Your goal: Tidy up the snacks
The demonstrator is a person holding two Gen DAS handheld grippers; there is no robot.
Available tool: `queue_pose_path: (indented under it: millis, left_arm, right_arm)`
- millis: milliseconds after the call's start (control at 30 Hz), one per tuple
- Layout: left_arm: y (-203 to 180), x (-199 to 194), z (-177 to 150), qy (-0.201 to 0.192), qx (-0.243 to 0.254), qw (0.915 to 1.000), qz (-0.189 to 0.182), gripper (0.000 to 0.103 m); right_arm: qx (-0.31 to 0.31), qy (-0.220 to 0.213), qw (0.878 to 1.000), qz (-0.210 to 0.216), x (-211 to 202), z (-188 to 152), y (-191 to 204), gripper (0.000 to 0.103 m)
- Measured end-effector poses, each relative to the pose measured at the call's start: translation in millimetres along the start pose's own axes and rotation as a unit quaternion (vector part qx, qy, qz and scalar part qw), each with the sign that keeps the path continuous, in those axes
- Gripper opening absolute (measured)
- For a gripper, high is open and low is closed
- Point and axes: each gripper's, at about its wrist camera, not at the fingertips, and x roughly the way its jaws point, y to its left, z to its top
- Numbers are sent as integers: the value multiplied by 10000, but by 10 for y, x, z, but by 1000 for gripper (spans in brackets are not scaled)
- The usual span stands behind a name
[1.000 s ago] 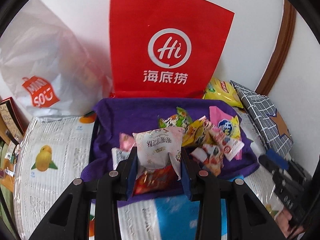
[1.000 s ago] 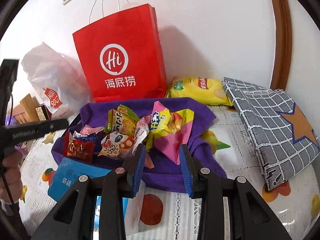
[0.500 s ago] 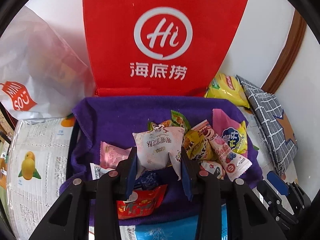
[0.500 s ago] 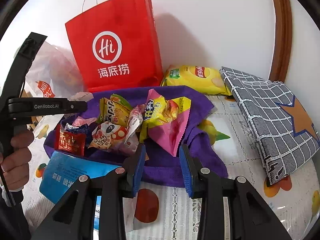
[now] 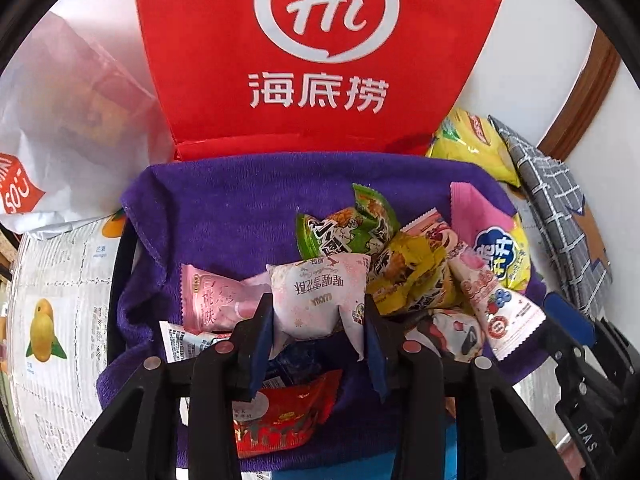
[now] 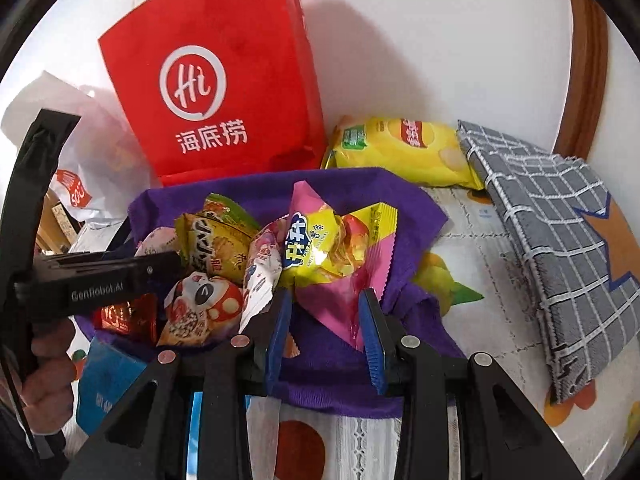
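Far left of left wrist view: white plastic bag (image 5: pixel 60 120) with an orange label, slumped against the wall, sitting on a fruit-print cloth (image 5: pixel 52 300) covering the bench. Centre back: red paper bag (image 5: pixel 320 52) upright, white "Hi" logo, base touching the rear edge of a purple towel (image 5: pixel 240 208). On the towel, left to right: pink packet (image 5: pixel 208 300) lying flat, white-and-pink pillow packet (image 5: pixel 320 300) clamped between both pads of the left claw (image 5: pixel 318 332) and raised above a red packet (image 5: pixel 280 416); then green packet (image 5: pixel 348 228), yellow crinkled packet (image 5: pixel 408 276), white berry-print packet (image 5: pixel 496 308), pink-and-yellow chip packet (image 5: pixel 492 244), all heaped and touching. Back right: yellow crisp bag (image 5: pixel 468 148) against the wall, just beside a grey checked cloth item (image 5: pixel 556 216). Right wrist view, left edge: hand on the left claw's black body, over the left side of the pile. Blue box (image 6: pixel 108 376) partly under the towel's near-left corner. Mushroom-print packet (image 6: pixel 200 308) at the pile's near side. Right claw (image 6: pixel 326 332) spread apart, pads straddling the lower pink corner of the chip packet; pad contact not discernible, nothing clamped. Snacks all on the towel in front of the red bag except the one packet held up by the left claw.
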Motion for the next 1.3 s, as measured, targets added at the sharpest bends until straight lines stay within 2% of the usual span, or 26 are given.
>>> queue_pose_path:
  millis: [333, 467, 567, 667, 833, 967, 1067, 1133, 1233, 1300]
  left_arm:
    - [-26, 29, 33, 84, 74, 9999, 22, 47]
    - [-58, -58, 47, 42, 185, 9997, 171, 54]
    - [-53, -140, 56, -10, 201, 9995, 225, 55]
    - [-33, -289, 58, -171, 227, 9994, 219, 63]
    - [44, -578, 2, -511, 212, 9982, 218, 64]
    - [81, -821, -124, -744, 165, 9971, -50, 64]
    - [77, -991, -267, -952, 214, 9952, 95, 64]
    - [63, -1067, -360, -886, 272, 9955, 188, 64]
    - [99, -1208, -519, -765, 122, 9969, 137, 66]
    - [134, -1313, -643, -725, -69, 9973, 58, 72]
  right_arm:
    - [-62, 194, 9997, -100, 158, 4, -6, 35]
    - [-13, 261, 9996, -68, 181, -11, -25, 36]
    - [-48, 272, 9995, -142, 175, -18, -22, 36]
    - [23, 256, 9996, -120, 118, -9, -30, 36]
    - [119, 78, 9999, -73, -120, 7, -4, 42]
    - [110, -24, 9999, -39, -369, -3, 57, 45]
    - [119, -60, 9999, -20, -553, -28, 98, 49]
    - [144, -67, 9999, -5, -699, -62, 125, 50]
    - [98, -19, 9999, -17, -875, -121, 185, 50]
    - [122, 41, 9999, -34, -1000, -191, 226, 50]
